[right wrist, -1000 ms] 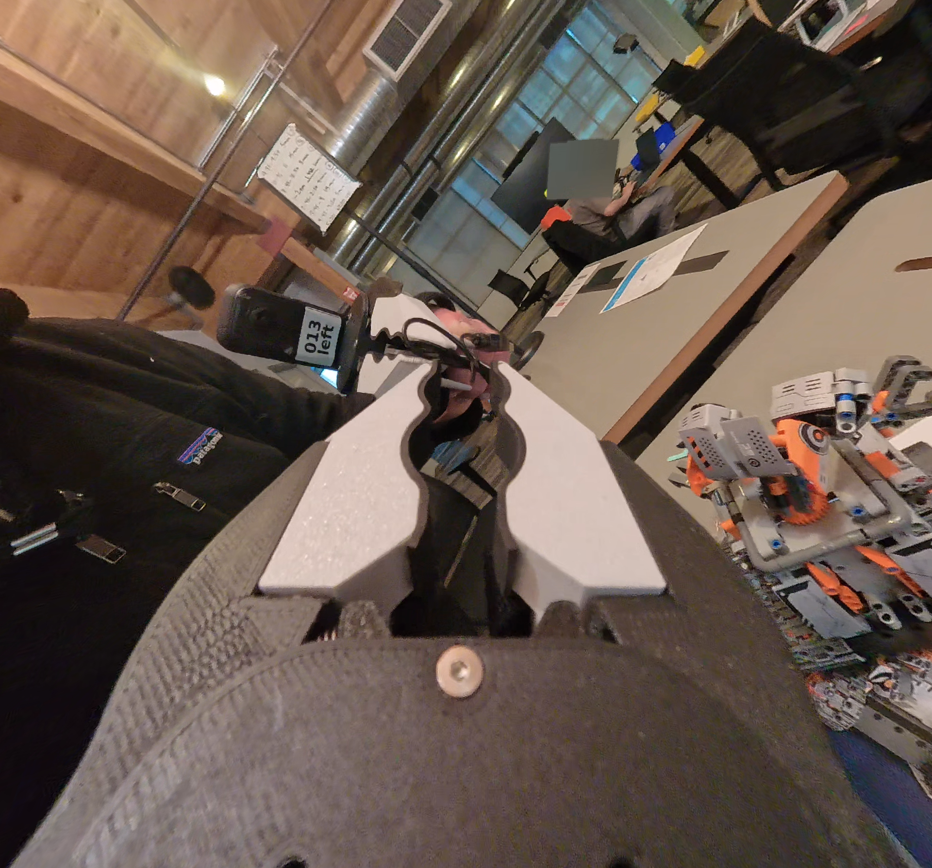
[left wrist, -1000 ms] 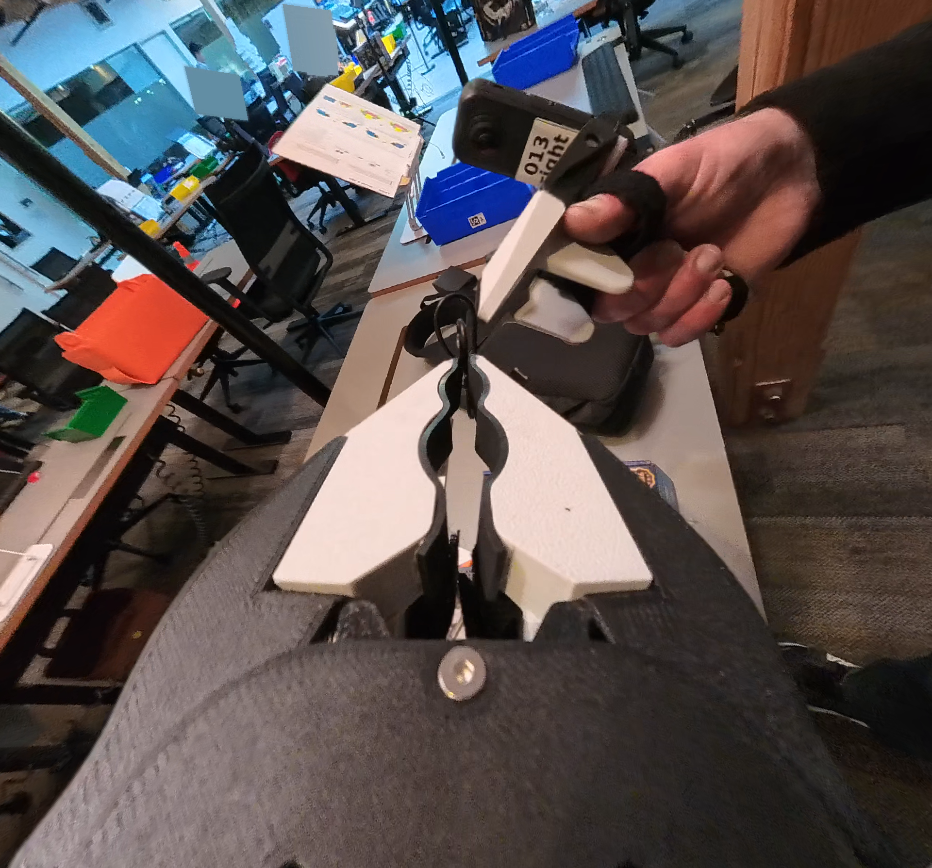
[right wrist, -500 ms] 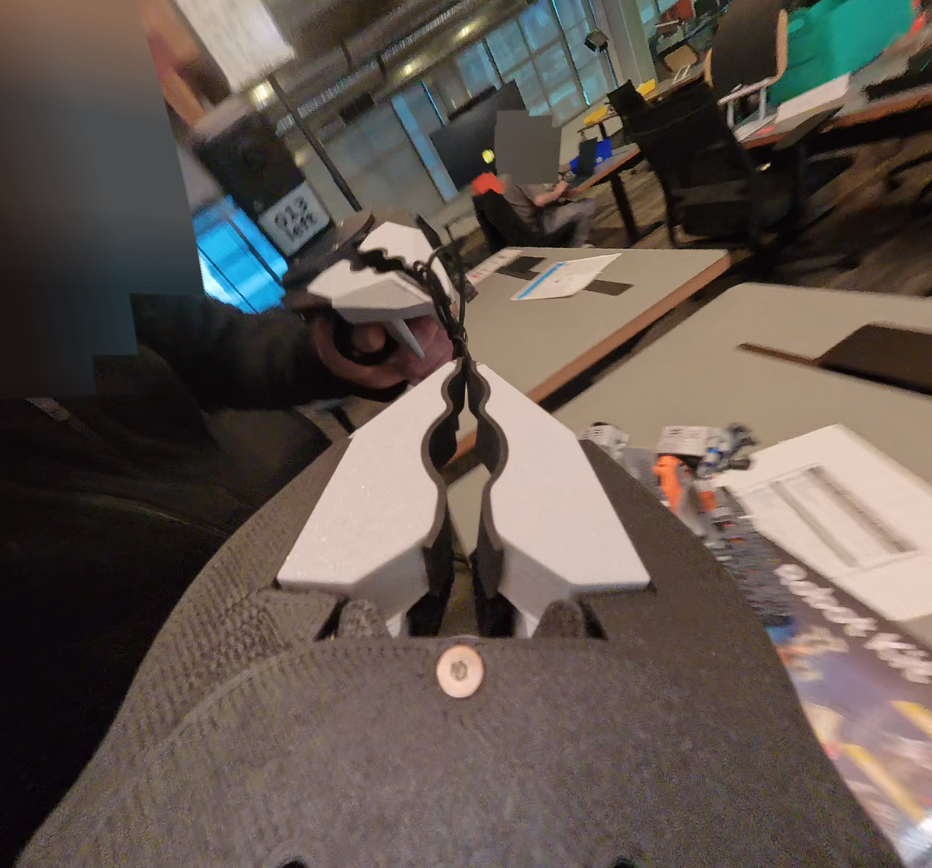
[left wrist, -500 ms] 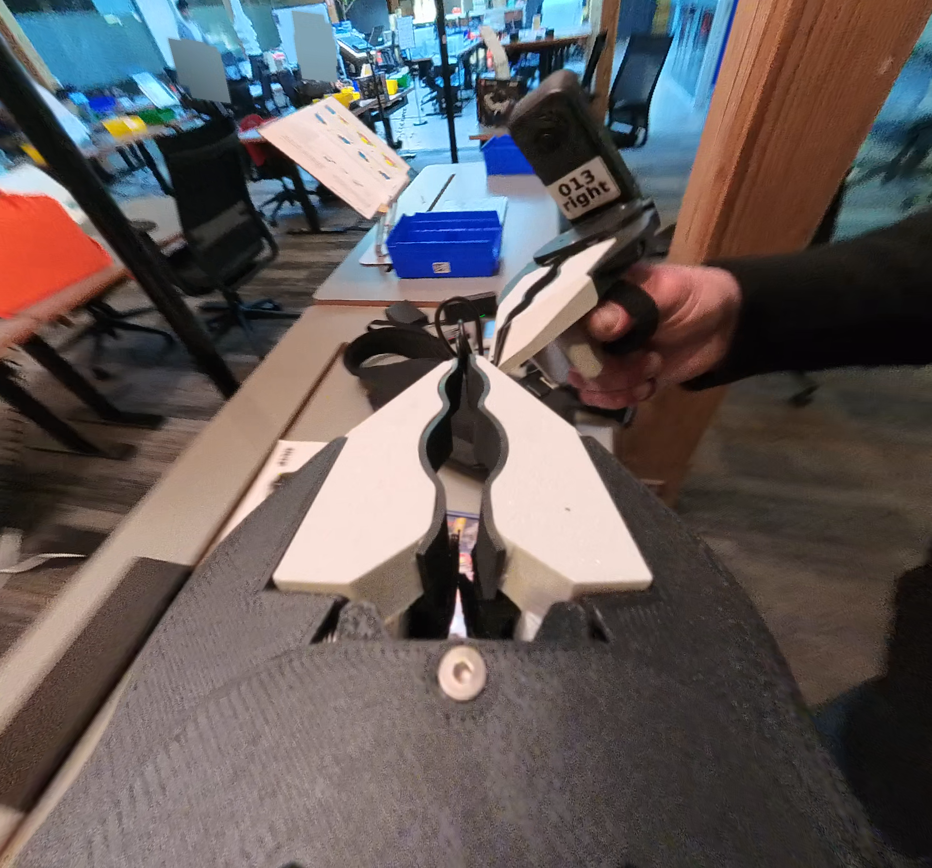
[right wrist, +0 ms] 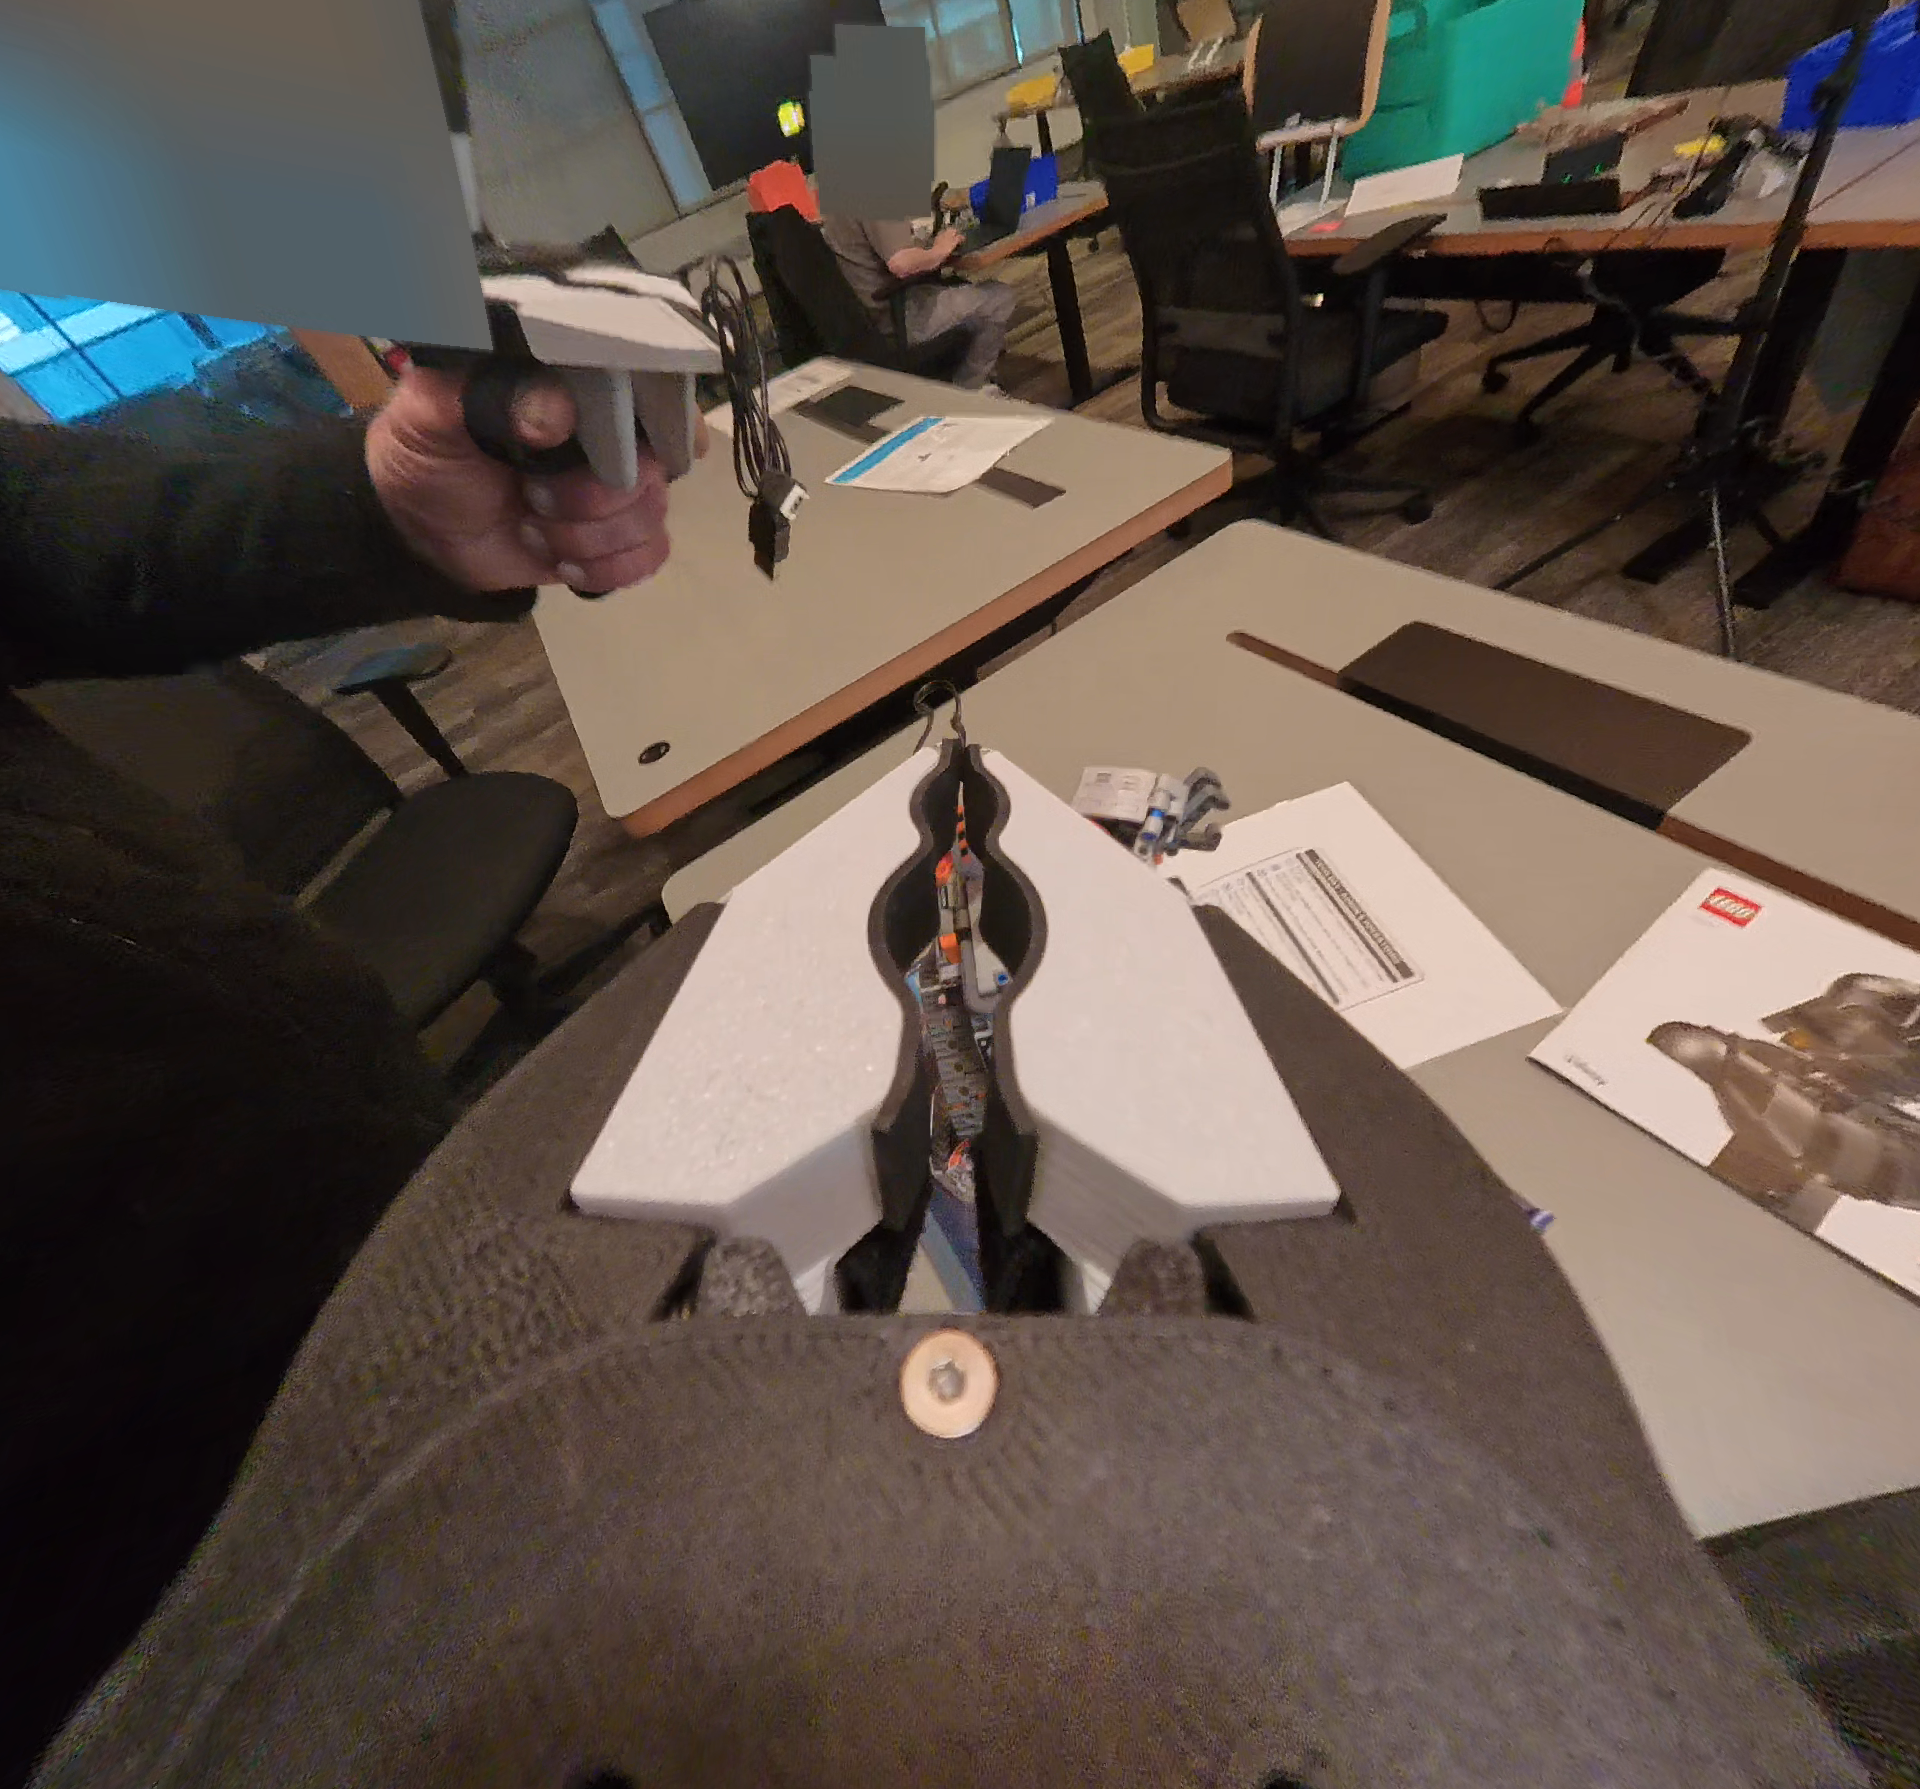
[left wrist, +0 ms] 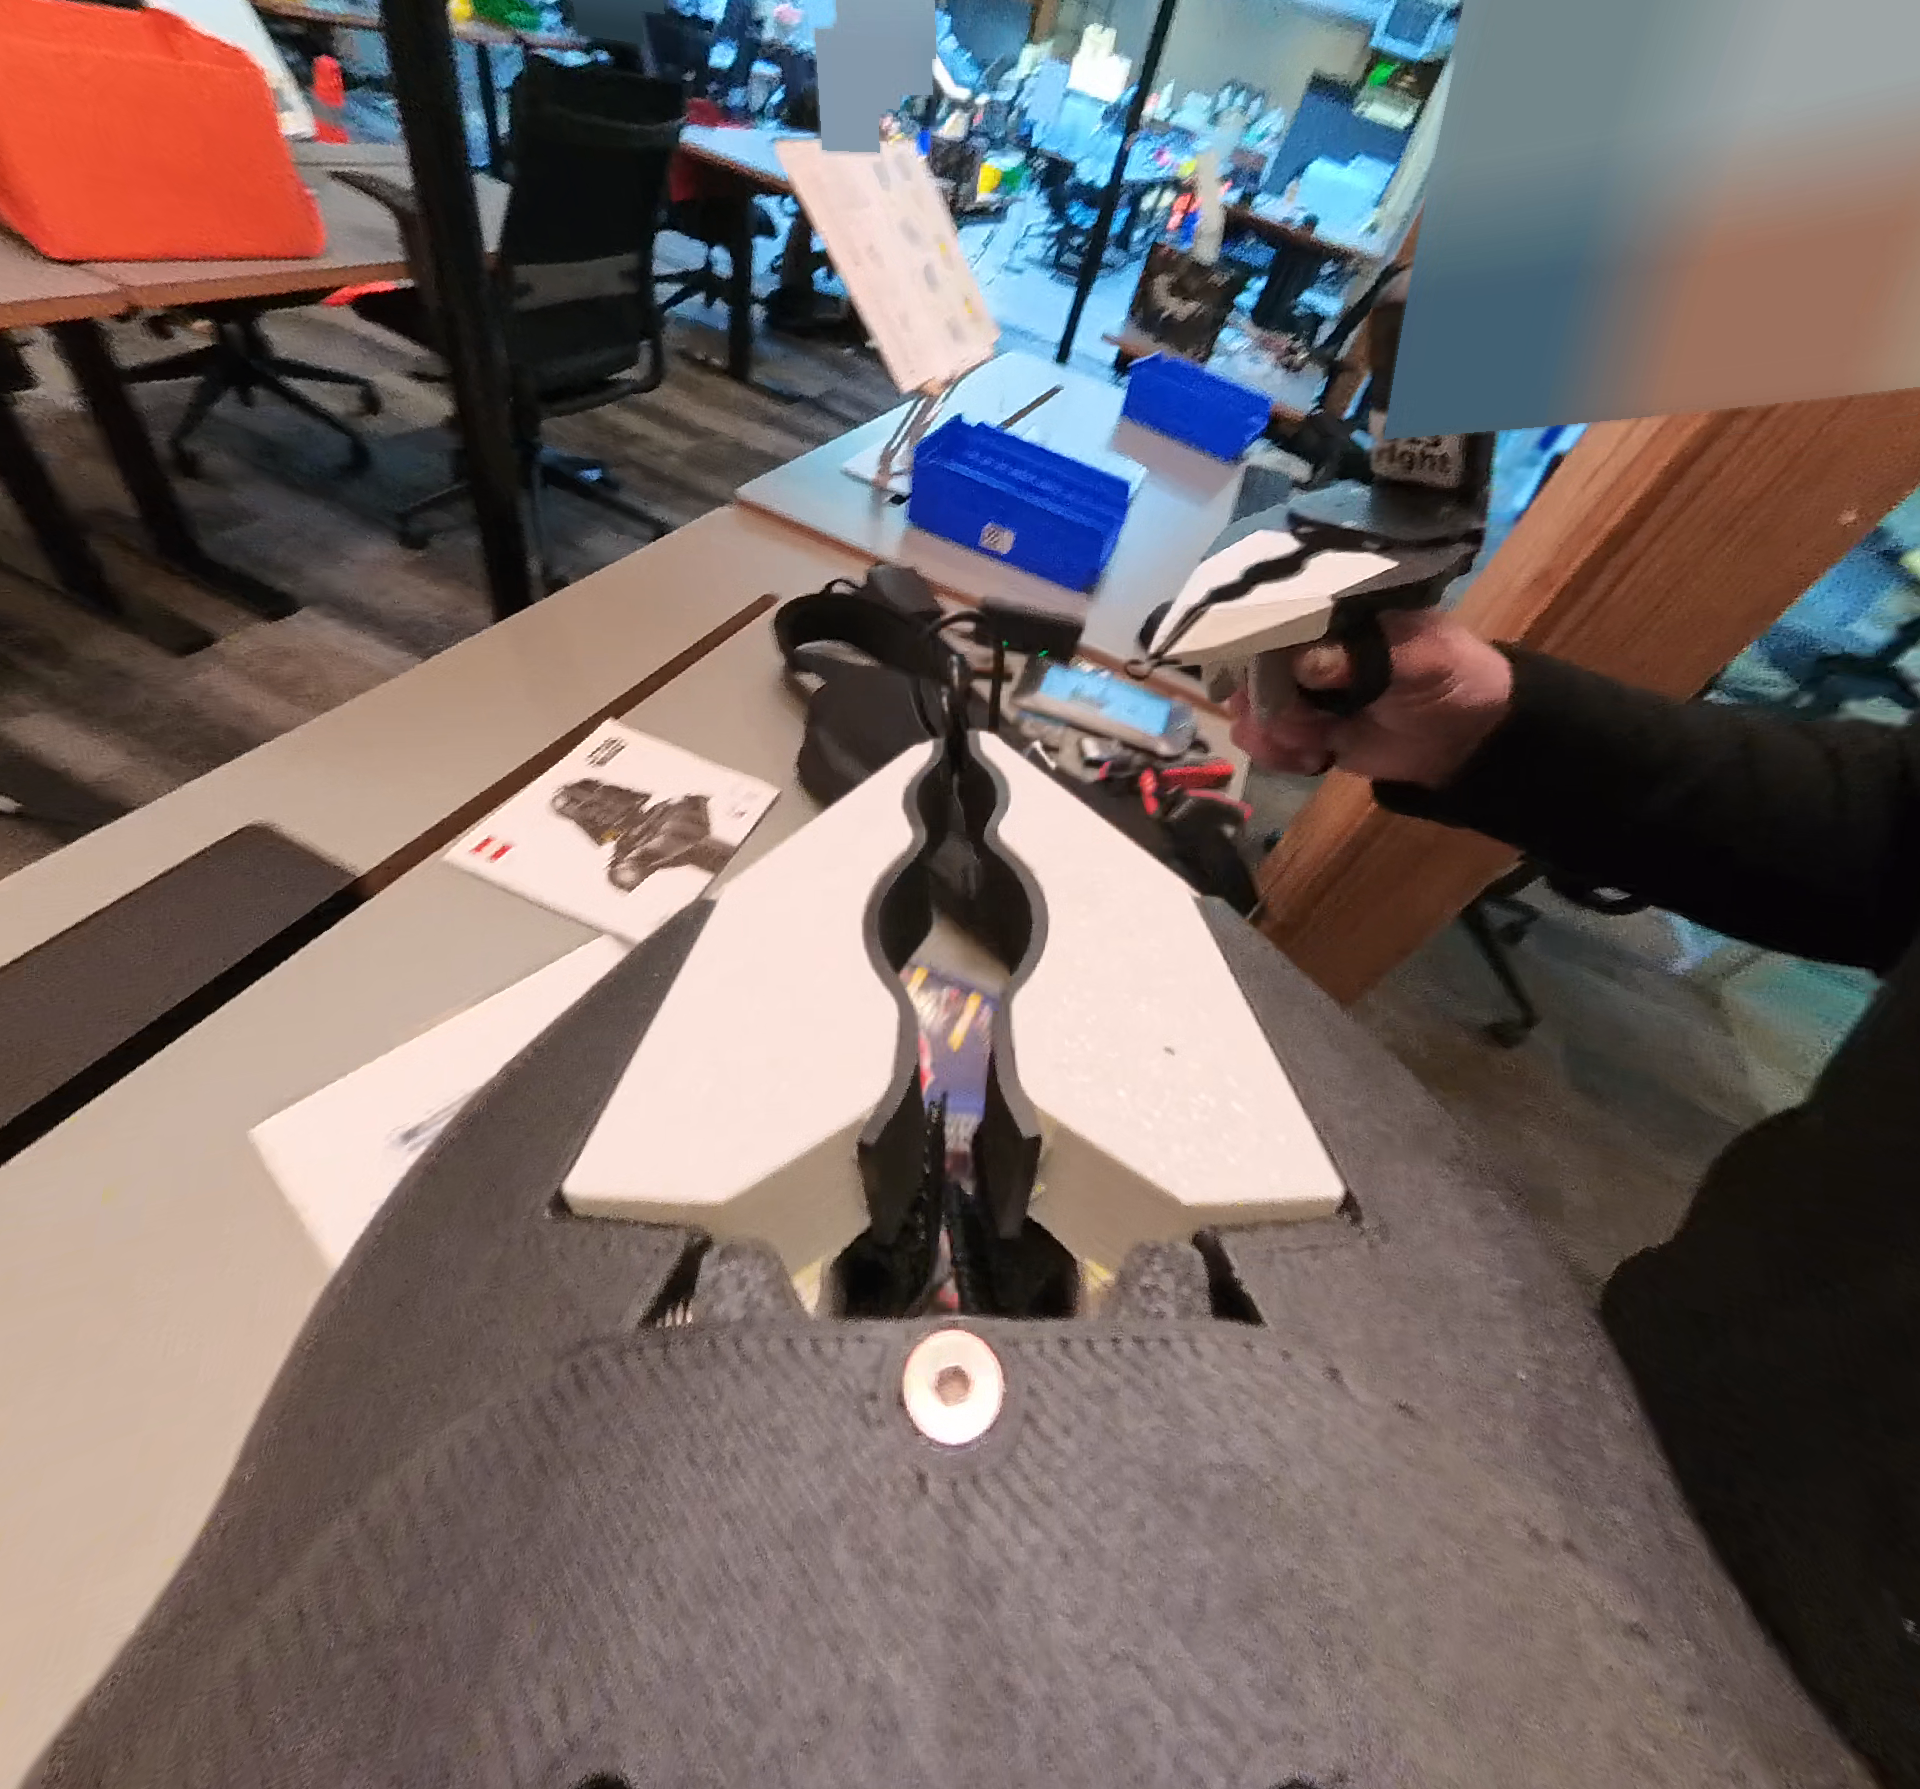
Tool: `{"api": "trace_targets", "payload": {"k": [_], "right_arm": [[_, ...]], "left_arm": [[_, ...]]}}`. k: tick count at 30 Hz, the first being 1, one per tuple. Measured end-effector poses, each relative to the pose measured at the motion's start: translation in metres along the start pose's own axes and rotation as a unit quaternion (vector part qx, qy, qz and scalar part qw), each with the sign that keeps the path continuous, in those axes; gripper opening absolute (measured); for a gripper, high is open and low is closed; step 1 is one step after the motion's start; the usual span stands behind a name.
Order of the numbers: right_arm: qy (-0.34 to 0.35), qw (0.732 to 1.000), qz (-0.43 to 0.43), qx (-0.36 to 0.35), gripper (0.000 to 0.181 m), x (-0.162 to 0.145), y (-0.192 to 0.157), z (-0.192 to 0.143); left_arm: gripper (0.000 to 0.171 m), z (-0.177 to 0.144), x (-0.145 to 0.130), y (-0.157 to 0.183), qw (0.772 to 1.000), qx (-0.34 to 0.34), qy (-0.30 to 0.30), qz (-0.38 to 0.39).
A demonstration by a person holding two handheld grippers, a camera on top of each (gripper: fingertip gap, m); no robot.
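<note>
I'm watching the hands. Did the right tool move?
Yes. The right tool was above the black bag; now it is off to the bag's right, nearer the wooden post.

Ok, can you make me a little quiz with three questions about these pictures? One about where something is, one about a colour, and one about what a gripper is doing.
1. Where does the booklet with the dark model picture lie?
A. on a chair
B. on the grey table
C. on the floor

2. What colour is the bin beyond the left gripper?
A. blue
B. yellow
C. pink

3. What is the left gripper doing?
A. wide open and empty
B. shut on a black cable
C. shut on a spoon

Answers:
1. B: it lies flat on the tabletop.
2. A: its walls are bright blue.
3. B: the cable hangs from its closed tips.
</note>
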State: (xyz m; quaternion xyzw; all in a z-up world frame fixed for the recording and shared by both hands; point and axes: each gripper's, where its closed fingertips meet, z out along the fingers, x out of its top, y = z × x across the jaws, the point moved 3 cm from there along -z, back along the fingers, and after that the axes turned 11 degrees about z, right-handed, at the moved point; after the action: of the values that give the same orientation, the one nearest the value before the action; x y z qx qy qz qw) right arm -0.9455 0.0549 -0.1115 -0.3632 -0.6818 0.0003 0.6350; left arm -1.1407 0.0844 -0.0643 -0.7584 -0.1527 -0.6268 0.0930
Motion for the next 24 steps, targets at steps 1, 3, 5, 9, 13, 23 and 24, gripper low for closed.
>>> {"api": "trace_targets", "payload": {"k": [1, 3, 5, 9, 13, 23, 24], "right_arm": [[-0.011, 1.0, 0.0, 0.002, 0.0, -0.007, -0.001, 0.009], [-0.025, 1.0, 0.002, 0.004, 0.0, -0.02, -0.003, 0.029], [-0.038, 0.999, 0.002, 0.001, 0.0, -0.032, 0.0, 0.045], [-0.046, 0.998, -0.009, -0.048, 0.0, -0.047, 0.026, 0.057], [-0.042, 0.993, 0.027, -0.11, 0.0, -0.065, 0.074, 0.049], [-0.098, 0.95, 0.125, -0.269, 0.0, -0.134, 0.234, 0.041], [-0.107, 0.948, 0.13, -0.271, 0.0, -0.14, 0.246, 0.044]], "left_arm": [[0.0, -0.008, -0.006, -0.003, 1.0, 0.013, -0.005, -0.003], [0.0, -0.027, -0.022, -0.01, 0.999, 0.043, -0.018, -0.013], [0.0, -0.045, -0.038, -0.015, 0.997, 0.07, -0.026, -0.029], [0.0, -0.078, -0.07, -0.019, 0.991, 0.118, -0.045, -0.047], [0.0, -0.098, -0.093, -0.015, 0.987, 0.134, -0.05, -0.075], [0.0, -0.09, -0.107, -0.004, 0.985, 0.125, -0.039, -0.11], [0.0, -0.086, -0.106, -0.002, 0.985, 0.123, -0.038, -0.112]]}}
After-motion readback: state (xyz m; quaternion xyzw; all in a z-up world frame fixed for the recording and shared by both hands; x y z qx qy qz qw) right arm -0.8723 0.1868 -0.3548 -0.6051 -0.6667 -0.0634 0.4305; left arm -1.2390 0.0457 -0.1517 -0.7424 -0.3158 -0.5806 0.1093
